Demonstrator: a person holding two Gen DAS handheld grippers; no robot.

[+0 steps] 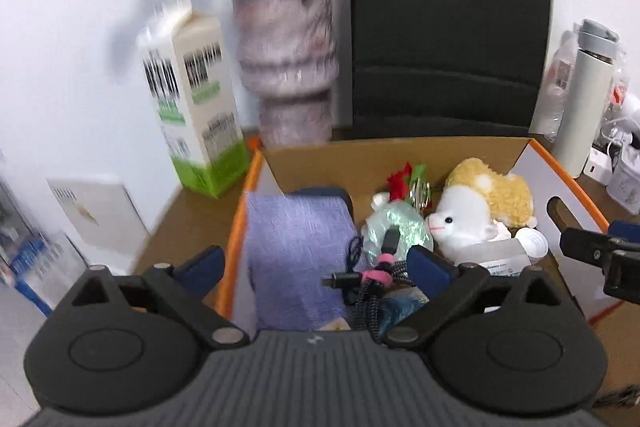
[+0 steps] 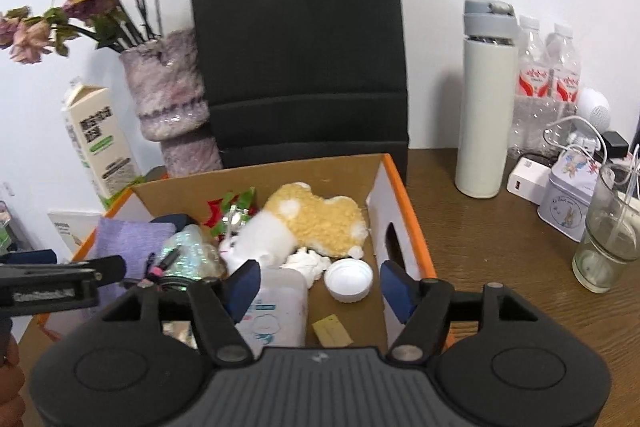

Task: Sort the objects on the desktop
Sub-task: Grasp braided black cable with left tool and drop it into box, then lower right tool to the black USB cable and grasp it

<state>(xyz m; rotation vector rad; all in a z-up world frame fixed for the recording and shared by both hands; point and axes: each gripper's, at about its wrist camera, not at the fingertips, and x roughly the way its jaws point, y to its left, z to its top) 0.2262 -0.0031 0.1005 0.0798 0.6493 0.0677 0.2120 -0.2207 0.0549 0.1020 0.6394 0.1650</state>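
A cardboard box with orange edges [image 1: 400, 151] [image 2: 260, 175] sits on the wooden desk. In it lie a purple cloth [image 1: 296, 251] [image 2: 120, 243], a white and yellow plush toy [image 1: 476, 211] [image 2: 312, 219], a coiled cable with a pink tie [image 1: 376, 279], a shiny crumpled wrapper [image 1: 396, 231] [image 2: 192, 251], a white lid [image 2: 348, 279] and a white tissue pack [image 2: 276, 307]. My left gripper [image 1: 316, 267] is open and empty above the box's left part. My right gripper [image 2: 320, 287] is open and empty above the box's right part.
Behind the box stand a milk carton [image 1: 192, 107] [image 2: 96, 147], a vase of dried flowers [image 1: 288, 67] [image 2: 168, 87] and a black paper bag [image 1: 444, 27] [image 2: 300, 43]. To the right are a white thermos [image 2: 484, 99], water bottles [image 2: 548, 83], a tin [image 2: 568, 195] and a glass [image 2: 608, 235].
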